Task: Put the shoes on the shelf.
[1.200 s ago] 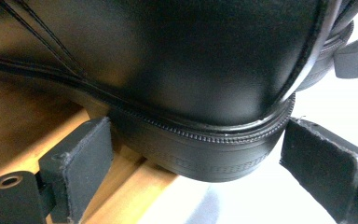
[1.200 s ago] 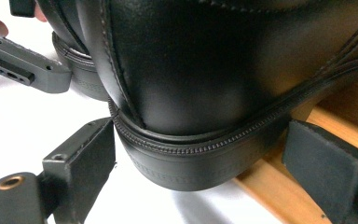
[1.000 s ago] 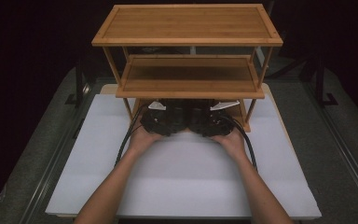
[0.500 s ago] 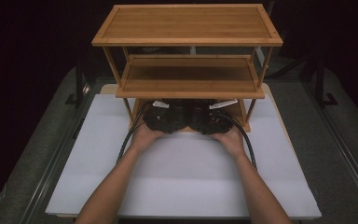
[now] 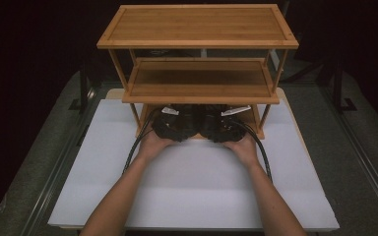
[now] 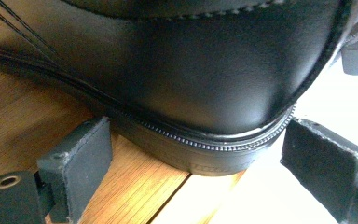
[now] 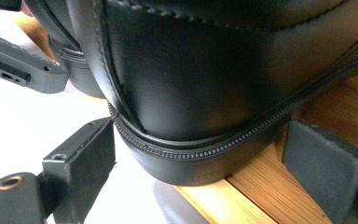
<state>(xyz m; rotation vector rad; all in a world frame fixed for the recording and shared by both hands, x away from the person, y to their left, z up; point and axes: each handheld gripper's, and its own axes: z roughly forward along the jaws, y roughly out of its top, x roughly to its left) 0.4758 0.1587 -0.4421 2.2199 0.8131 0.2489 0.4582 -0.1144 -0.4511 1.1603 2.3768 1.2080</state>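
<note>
A pair of black leather shoes stands heel-out on the bottom board of a bamboo rack [image 5: 199, 93]. In the left gripper view, one shoe's heel [image 6: 191, 93] sits between the spread jaws of my left gripper [image 6: 196, 156], and the pads stand clear of its sole on both sides. In the right gripper view, my right gripper [image 7: 200, 158] is open in the same way around the other shoe's heel [image 7: 191, 93]. From above, the left gripper [image 5: 172, 125] and right gripper [image 5: 222, 127] lie side by side under the middle shelf, which hides the shoes.
The rack has three tiers and stands on a white mat [image 5: 197, 187] over a grey table. Its thin legs [image 5: 134, 114] flank the grippers. A jaw of the left gripper [image 7: 21, 65] and the neighbouring shoe [image 7: 60, 42] show at the upper left of the right gripper view.
Both grippers have edged slightly deeper under the middle shelf and closer together. The rack has not moved.
</note>
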